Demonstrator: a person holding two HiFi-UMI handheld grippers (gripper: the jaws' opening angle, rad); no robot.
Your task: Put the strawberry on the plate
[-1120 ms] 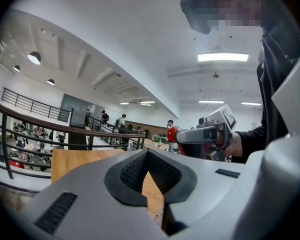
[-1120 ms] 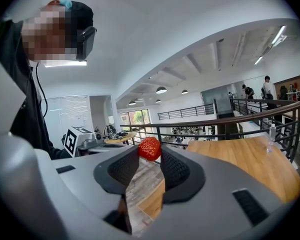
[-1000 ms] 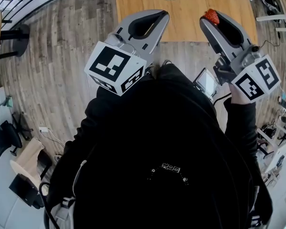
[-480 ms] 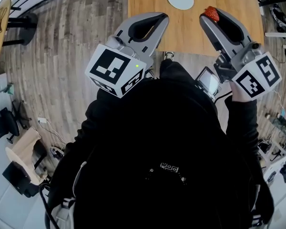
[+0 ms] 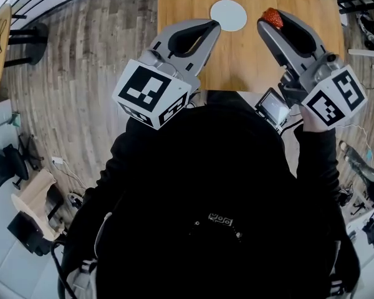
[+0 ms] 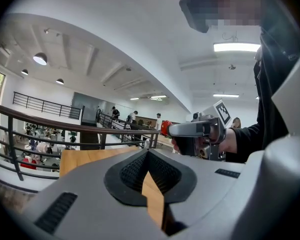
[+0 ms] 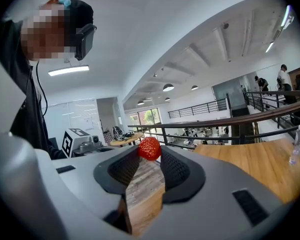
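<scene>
Round white plate (image 5: 228,15) now closer, just left of right tool (image 5: 269,22) w/ red strawberry (image 5: 273,17) pinched; left tool (image 5: 213,25) pressed together above light wooden tabletop (image 5: 237,61)

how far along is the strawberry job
Done: the strawberry is picked up, pinched at the tips of the right tongs. In hand: it hangs right of the white plate in the head view, not over it. Left: bring it above the bare plate and release. The left tongs are shut, empty.
</scene>
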